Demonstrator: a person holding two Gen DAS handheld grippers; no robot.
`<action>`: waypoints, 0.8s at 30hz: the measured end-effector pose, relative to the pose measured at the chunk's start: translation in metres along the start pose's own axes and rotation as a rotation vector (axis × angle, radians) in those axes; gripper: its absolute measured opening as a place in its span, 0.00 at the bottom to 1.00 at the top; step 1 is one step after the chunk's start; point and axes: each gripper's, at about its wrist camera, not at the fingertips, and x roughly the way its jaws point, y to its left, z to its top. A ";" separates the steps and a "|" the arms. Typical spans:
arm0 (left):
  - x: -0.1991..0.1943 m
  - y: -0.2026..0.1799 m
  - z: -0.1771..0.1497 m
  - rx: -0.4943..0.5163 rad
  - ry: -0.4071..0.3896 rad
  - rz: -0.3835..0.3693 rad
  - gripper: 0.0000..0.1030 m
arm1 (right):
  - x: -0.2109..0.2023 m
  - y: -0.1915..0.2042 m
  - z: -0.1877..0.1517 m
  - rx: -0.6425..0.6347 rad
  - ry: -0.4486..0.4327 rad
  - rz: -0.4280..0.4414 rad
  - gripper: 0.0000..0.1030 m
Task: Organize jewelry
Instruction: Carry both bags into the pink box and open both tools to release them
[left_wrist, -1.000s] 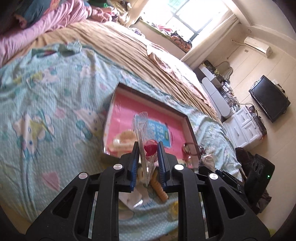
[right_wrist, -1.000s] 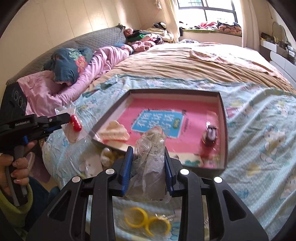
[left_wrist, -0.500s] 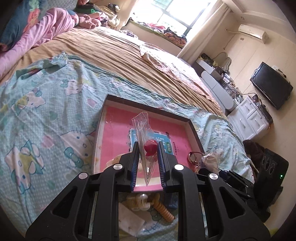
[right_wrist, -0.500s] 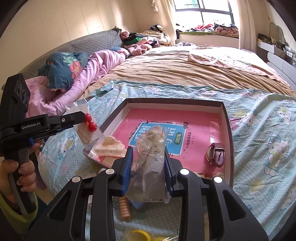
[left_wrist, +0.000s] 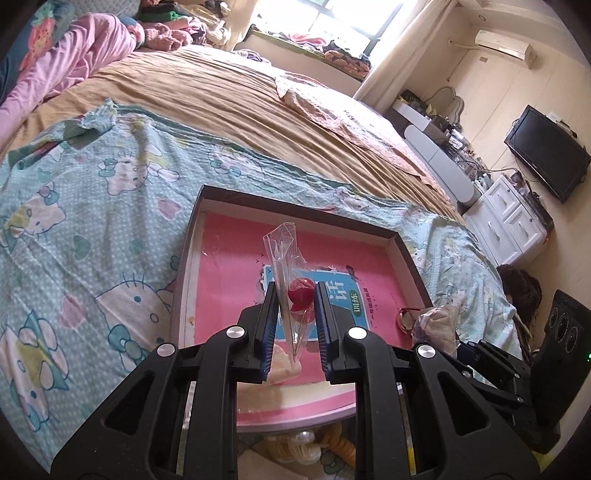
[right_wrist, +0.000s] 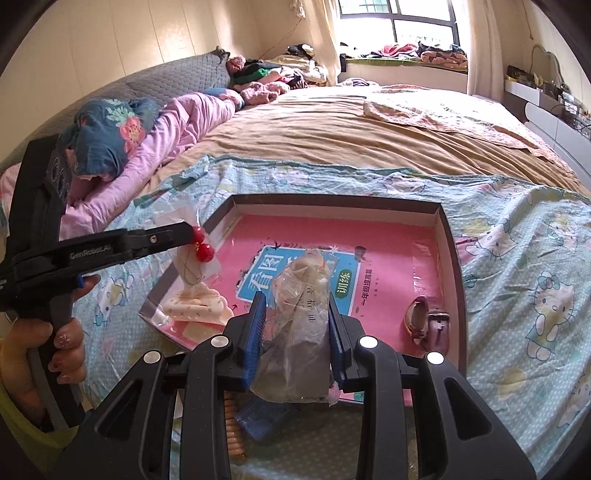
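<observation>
My left tongs (left_wrist: 295, 325) are clamped on a thin, crinkled clear plastic bag (left_wrist: 286, 258) with glossy red bead earrings (left_wrist: 300, 295) inside; the bag stands upright between the blue ribbed pads, its top poking above them at frame centre. In the right wrist view the same bag hangs at middle left over the near left corner of the tray.

My right tongs (right_wrist: 295, 332) grip a larger, wrinkled translucent bag (right_wrist: 301, 317); contents pale, cannot make out what.

Both bags are held over a shallow dark-rimmed cardboard tray (right_wrist: 452, 258) lined with a pink printed sheet, lying on the teal cartoon-print bedsheet (right_wrist: 524, 280).

In the tray: cream cloud-shaped hair clip (right_wrist: 195, 304), lower left; purple watch (right_wrist: 428, 323), right.

Ribbed orange item (right_wrist: 232, 432) under my right tongs, mostly hidden.
</observation>
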 end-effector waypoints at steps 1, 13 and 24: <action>0.003 0.002 0.000 -0.001 0.004 -0.002 0.12 | 0.002 0.000 0.000 -0.001 0.005 -0.002 0.29; 0.035 0.027 0.001 -0.032 0.056 -0.009 0.13 | 0.033 -0.003 -0.004 0.010 0.075 -0.047 0.29; 0.038 0.031 0.001 -0.014 0.068 0.034 0.27 | 0.050 -0.001 -0.006 0.000 0.119 -0.075 0.29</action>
